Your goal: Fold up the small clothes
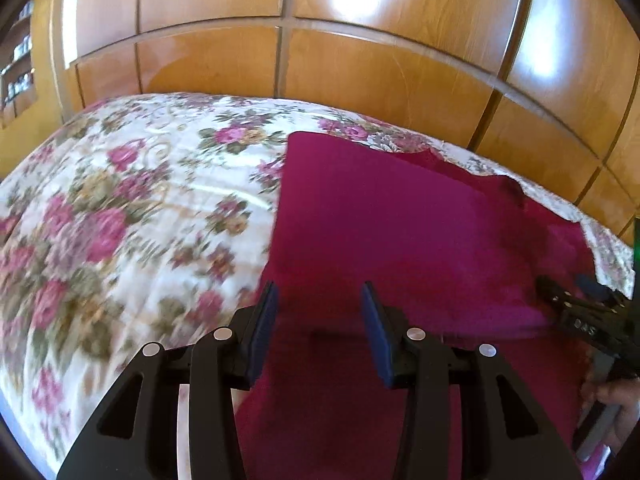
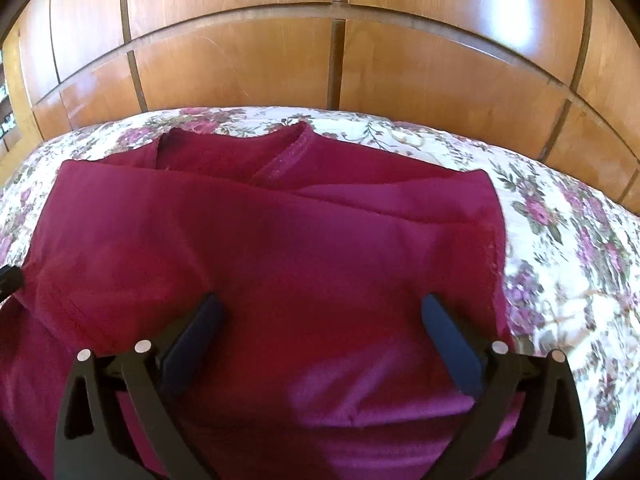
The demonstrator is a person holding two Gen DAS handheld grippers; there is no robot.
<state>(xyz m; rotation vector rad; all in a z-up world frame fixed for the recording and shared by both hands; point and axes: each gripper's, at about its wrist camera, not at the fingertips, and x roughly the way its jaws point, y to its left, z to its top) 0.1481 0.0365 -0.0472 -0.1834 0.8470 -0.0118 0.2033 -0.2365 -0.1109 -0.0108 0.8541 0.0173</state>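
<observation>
A magenta garment (image 1: 400,220) lies partly folded on the floral bedspread (image 1: 120,200). My left gripper (image 1: 320,300) is open and empty just above the garment's near left part. In the right wrist view the same garment (image 2: 260,240) shows its neckline (image 2: 288,152) at the far side and folded layers on top. My right gripper (image 2: 320,312) is wide open and empty over the garment's middle. The right gripper also shows at the right edge of the left wrist view (image 1: 580,308), low over the garment's right side.
A glossy wooden wardrobe (image 1: 360,40) stands right behind the bed, also in the right wrist view (image 2: 320,40). Bare floral bedspread (image 2: 580,260) lies to the right of the garment and widely to its left.
</observation>
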